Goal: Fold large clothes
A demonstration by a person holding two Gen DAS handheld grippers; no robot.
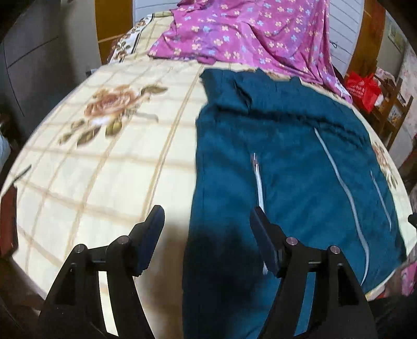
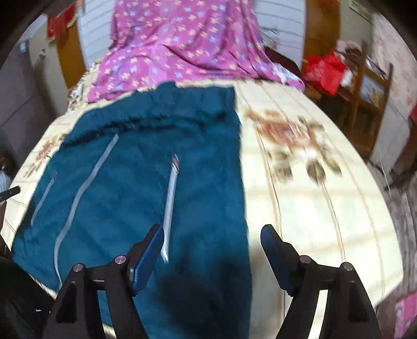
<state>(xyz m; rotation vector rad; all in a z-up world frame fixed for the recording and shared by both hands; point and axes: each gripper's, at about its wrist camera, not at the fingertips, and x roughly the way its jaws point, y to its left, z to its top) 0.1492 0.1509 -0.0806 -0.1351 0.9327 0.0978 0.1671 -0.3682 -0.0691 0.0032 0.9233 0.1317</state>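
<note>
This is a home bedroom: a bed [image 1: 109,167] fills both views, covered with a cream checked bedspread [image 2: 312,198] printed with roses, and clothes lie spread on it, a teal garment [image 1: 286,161] and a purple flowered cloth [image 1: 250,34]. Beside the bed stands a wooden shelf unit [image 2: 370,86] with a red bag [image 2: 324,71]. Behind it are wooden door frames and what seems, through the blur, to be a white slatted panel [image 2: 284,20].

The left gripper [image 1: 207,216] fills the bottom of its frame, jaws spread wide, nothing between the blue pads, tilted downward. The right gripper [image 2: 212,234] sits likewise at the bottom of its frame, jaws apart and empty, angled down.
</note>
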